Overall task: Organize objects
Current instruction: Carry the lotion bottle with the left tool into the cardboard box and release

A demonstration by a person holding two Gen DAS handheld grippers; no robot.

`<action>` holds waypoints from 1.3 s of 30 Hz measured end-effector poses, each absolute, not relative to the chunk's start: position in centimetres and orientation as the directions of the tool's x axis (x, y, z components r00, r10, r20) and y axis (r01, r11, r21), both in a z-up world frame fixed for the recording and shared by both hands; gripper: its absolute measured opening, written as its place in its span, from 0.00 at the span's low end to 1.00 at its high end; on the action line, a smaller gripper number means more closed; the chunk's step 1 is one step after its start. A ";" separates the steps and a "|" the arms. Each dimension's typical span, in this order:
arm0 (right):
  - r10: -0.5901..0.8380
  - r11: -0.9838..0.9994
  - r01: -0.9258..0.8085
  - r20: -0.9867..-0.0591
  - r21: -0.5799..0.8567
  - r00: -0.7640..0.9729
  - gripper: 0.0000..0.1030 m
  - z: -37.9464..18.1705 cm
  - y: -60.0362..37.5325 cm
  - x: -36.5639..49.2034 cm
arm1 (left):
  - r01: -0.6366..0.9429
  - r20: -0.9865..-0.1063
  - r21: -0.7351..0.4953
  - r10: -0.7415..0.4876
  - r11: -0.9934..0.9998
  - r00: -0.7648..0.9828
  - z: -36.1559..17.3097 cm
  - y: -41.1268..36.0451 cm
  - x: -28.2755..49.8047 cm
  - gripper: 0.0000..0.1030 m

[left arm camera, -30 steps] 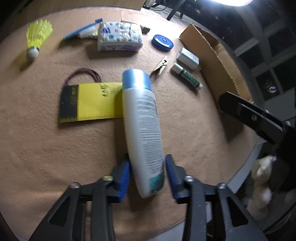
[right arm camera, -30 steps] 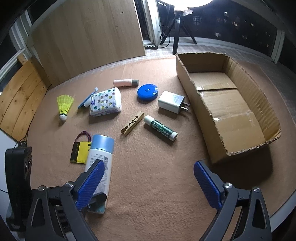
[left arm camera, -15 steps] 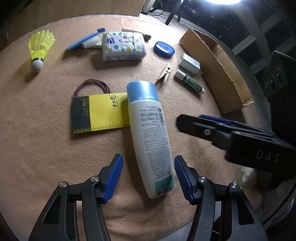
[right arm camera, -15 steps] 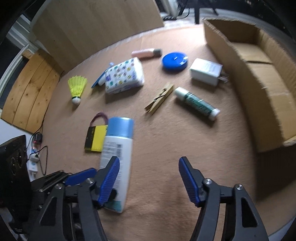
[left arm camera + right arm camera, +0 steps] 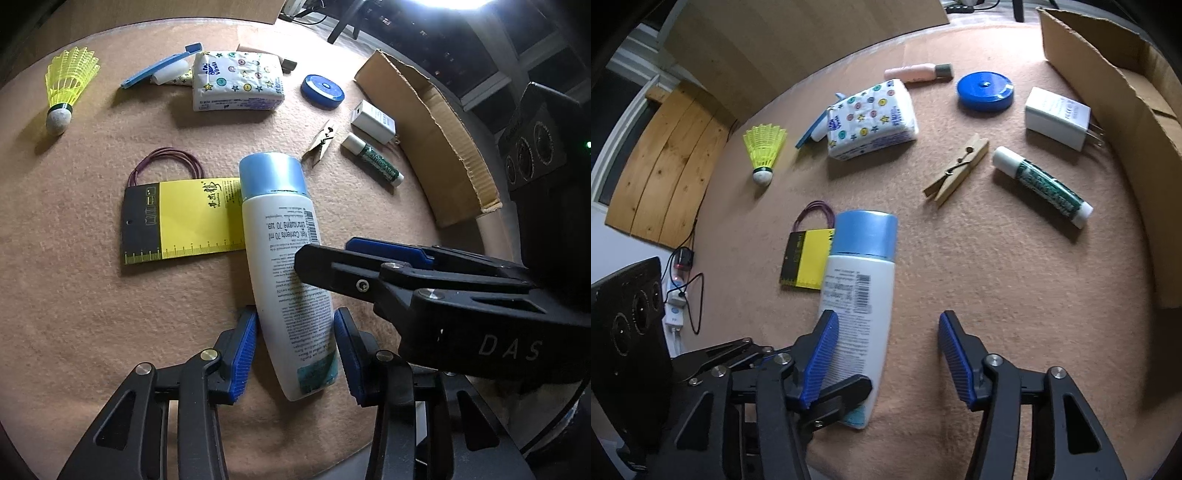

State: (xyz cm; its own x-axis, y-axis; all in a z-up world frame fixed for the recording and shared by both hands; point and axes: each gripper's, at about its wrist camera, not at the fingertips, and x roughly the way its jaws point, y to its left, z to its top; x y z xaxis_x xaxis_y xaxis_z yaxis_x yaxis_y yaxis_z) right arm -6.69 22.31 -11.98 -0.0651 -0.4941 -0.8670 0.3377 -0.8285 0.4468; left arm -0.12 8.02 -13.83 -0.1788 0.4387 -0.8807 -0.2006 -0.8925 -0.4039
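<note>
A white bottle with a light-blue cap (image 5: 280, 229) lies on the tan mat, cap pointing away. My left gripper (image 5: 295, 314) straddles its lower end; the jaws are closing and both blue pads (image 5: 243, 350) meet the bottle's sides. My right gripper (image 5: 325, 254) reaches in from the right, just above the bottle's middle. In the right wrist view the right gripper (image 5: 888, 321) is closing too. Its left pad (image 5: 820, 354) overlaps the bottle (image 5: 857, 280) and its right pad stands clear over bare mat. The left gripper's black finger (image 5: 846, 391) lies across the bottle's base.
A yellow card with purple hair ties (image 5: 184, 218) touches the bottle's left side. Farther off lie a clothespin (image 5: 956, 170), glue stick (image 5: 1041, 184), charger (image 5: 1056, 118), blue round case (image 5: 984, 90), tissue pack (image 5: 871, 118) and shuttlecock (image 5: 762, 151). An open cardboard box (image 5: 1108, 92) stands at the right.
My right gripper has come down and swung left over the bottle while narrowing. The left gripper's jaws widened off the bottle half a second ago and have closed back onto it.
</note>
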 end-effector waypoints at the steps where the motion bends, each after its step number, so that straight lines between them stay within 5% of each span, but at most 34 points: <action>1: -0.506 -0.819 0.342 -0.861 0.460 -0.054 0.40 -11.9 22.2 -6.7 | -0.202 -0.877 -0.412 0.446 -0.889 -0.176 -13.8 8.2 -0.1 0.43; 3: -0.525 -0.804 0.349 -0.851 0.482 -0.035 0.32 -11.7 22.1 -6.6 | -0.207 -0.874 -0.417 0.453 -0.885 -0.174 -13.7 8.7 -0.2 0.41; 11: -0.501 -0.812 0.387 -0.862 0.437 -0.076 0.30 -10.8 22.9 -6.4 | -0.253 -0.875 -0.399 0.448 -0.882 -0.184 -12.8 11.6 -0.5 0.40; 26: -0.502 -0.785 0.433 -0.864 0.444 -0.024 0.38 -12.1 22.2 -8.1 | -0.182 -0.854 -0.449 0.480 -0.875 -0.201 -14.3 10.3 -2.3 0.54; 39: -0.506 -0.782 0.448 -0.861 0.432 -0.053 0.37 -11.0 22.1 -8.3 | -0.185 -0.844 -0.443 0.477 -0.877 -0.244 -12.7 10.7 -2.4 0.53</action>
